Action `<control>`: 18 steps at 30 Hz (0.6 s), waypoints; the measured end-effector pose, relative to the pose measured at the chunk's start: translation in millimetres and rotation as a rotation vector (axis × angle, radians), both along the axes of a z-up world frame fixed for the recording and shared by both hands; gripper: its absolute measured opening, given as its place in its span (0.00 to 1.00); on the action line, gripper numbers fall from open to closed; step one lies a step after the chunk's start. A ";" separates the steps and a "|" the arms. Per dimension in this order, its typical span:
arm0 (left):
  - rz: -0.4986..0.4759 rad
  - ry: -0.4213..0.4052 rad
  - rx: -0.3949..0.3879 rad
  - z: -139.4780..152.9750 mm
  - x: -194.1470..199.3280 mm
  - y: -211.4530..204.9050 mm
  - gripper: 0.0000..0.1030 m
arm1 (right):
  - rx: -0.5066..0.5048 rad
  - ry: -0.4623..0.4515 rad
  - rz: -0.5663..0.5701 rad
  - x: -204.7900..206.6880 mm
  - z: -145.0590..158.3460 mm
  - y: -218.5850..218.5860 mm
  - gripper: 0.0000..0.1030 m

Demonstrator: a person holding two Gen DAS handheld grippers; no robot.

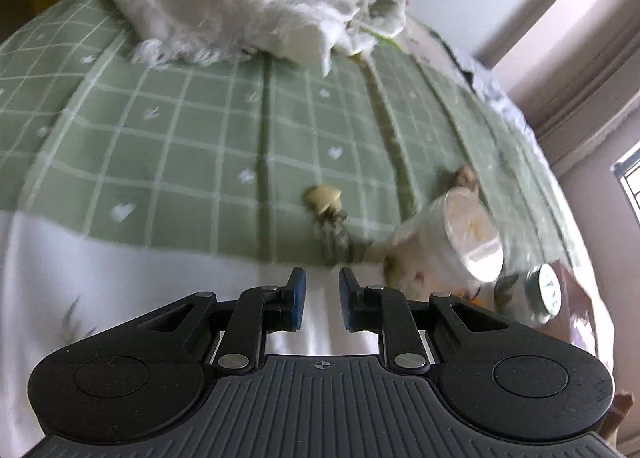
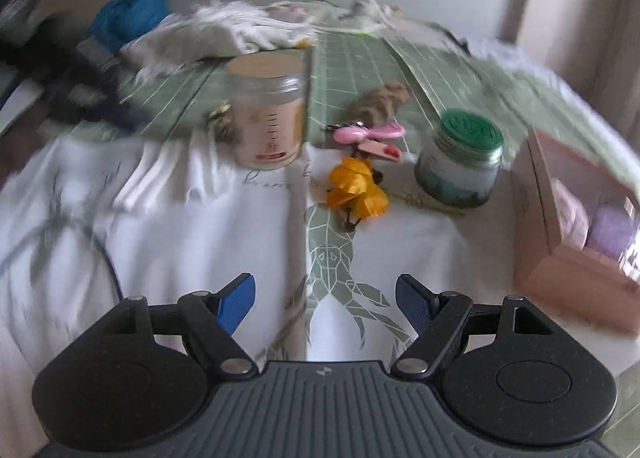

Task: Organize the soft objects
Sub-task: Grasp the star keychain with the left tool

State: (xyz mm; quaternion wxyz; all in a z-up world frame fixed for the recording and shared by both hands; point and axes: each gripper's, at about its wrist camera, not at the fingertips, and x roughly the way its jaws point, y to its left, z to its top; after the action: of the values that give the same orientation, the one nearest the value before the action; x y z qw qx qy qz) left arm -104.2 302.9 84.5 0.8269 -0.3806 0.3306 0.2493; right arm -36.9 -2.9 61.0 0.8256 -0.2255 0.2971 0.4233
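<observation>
left tongs (image 1: 322, 298) over the white cloth (image 1: 120, 278) at the near edge of the bed (image 1: 180, 130), pads a narrow gap apart, nothing between them. right tongs (image 2: 325, 302) spread wide, empty, above the white cloth's green line-drawn print (image 2: 332, 258).

left wrist view: green checked sheet fills the middle. a fringed white towel (image 1: 208, 6) heaped at 12 o'clock, far side of the bed. a small grey-white soft toy (image 1: 388, 12) at 1 o'clock just beside the towel. a cream-and-grey soft thing (image 1: 326, 214) lies at 12 o'clock just ahead of the pads, at the seam of sheet and cloth. the clear jar (image 1: 452, 238) at 2 o'clock, the green-lidded jar (image 1: 536, 294) at 3 o'clock (both blurred).

right wrist view: an orange soft flower (image 2: 356, 190) lies on the white cloth at 12 o'clock, well ahead of the pads. just beyond it a pink item (image 2: 368, 134), and past that a brown fuzzy lump (image 2: 380, 102) on the green sheet. clear jar (image 2: 270, 110) upright at 11 o'clock; green-lidded jar (image 2: 460, 162) upright at 1 o'clock. pink box (image 2: 536, 242) at 3 o'clock, open side showing pale pink and lilac soft rolls inside. blue bundle (image 2: 132, 16) at 10 o'clock, far back beside the towel (image 2: 224, 30). left edge too smeared to read.
</observation>
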 end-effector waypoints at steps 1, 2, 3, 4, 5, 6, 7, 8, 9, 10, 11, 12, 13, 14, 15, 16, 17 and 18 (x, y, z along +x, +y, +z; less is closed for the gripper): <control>-0.012 -0.006 -0.002 -6.0 11.9 1.2 0.19 | 0.018 -0.024 0.024 -2.9 3.7 -2.9 0.76; -0.029 -0.002 -0.007 -10.2 22.7 5.1 0.19 | 0.040 -0.028 0.053 -5.6 8.6 -1.2 0.76; -0.042 0.012 -0.017 -13.8 30.5 9.6 0.19 | 0.054 -0.014 0.081 -5.7 12.1 1.8 0.78; -0.033 0.023 -0.024 -18.8 37.8 14.5 0.19 | 0.062 0.005 0.102 -4.7 15.4 5.1 0.78; -0.019 0.034 -0.025 -23.5 44.1 18.4 0.19 | 0.067 0.029 0.118 -3.1 17.7 11.2 0.78; -0.011 0.052 -0.032 -28.7 52.5 23.7 0.19 | 0.065 0.046 0.121 -1.4 18.7 17.4 0.78; -0.006 0.059 -0.042 -32.5 58.5 28.0 0.19 | 0.060 0.056 0.120 -0.4 18.9 23.1 0.78; 0.005 0.061 -0.049 -35.3 64.0 32.2 0.19 | 0.054 0.061 0.116 0.3 18.0 27.8 0.78; 0.012 0.067 -0.045 -37.2 69.1 35.2 0.19 | 0.050 0.064 0.112 0.7 16.7 30.7 0.78; 0.010 0.078 -0.034 -38.2 74.8 37.1 0.19 | 0.048 0.068 0.111 1.0 14.9 31.9 0.78; 0.002 0.087 -0.020 -39.2 79.5 38.0 0.20 | 0.045 0.073 0.110 1.2 12.3 31.9 0.78; -0.006 0.095 0.004 -40.2 84.9 38.3 0.20 | 0.039 0.079 0.111 1.3 8.3 31.5 0.78; -0.009 0.100 0.030 -40.7 87.8 37.5 0.20 | 0.031 0.084 0.110 1.0 4.1 31.7 0.78; -0.015 0.100 0.065 -40.3 91.5 36.2 0.19 | 0.022 0.088 0.108 1.6 -1.3 31.3 0.78; -0.026 0.098 0.097 -39.2 94.8 34.5 0.20 | 0.013 0.092 0.104 1.2 -5.8 30.0 0.78; -0.041 0.099 0.128 -38.4 98.0 32.9 0.20 | 0.004 0.099 0.102 1.1 -10.4 28.9 0.78; -0.064 0.108 0.167 -38.6 101.3 29.7 0.20 | -0.005 0.107 0.099 1.2 -14.8 28.4 0.78; -0.093 0.130 0.208 -39.7 104.9 26.6 0.20 | -0.012 0.115 0.098 1.0 -19.1 27.9 0.78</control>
State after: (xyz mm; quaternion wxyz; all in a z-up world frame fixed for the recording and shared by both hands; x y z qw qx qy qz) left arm 0.7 329.6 44.7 0.8494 -0.2602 0.3731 0.2675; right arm -35.9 24.9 41.9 0.7843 -0.2201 0.3350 0.4736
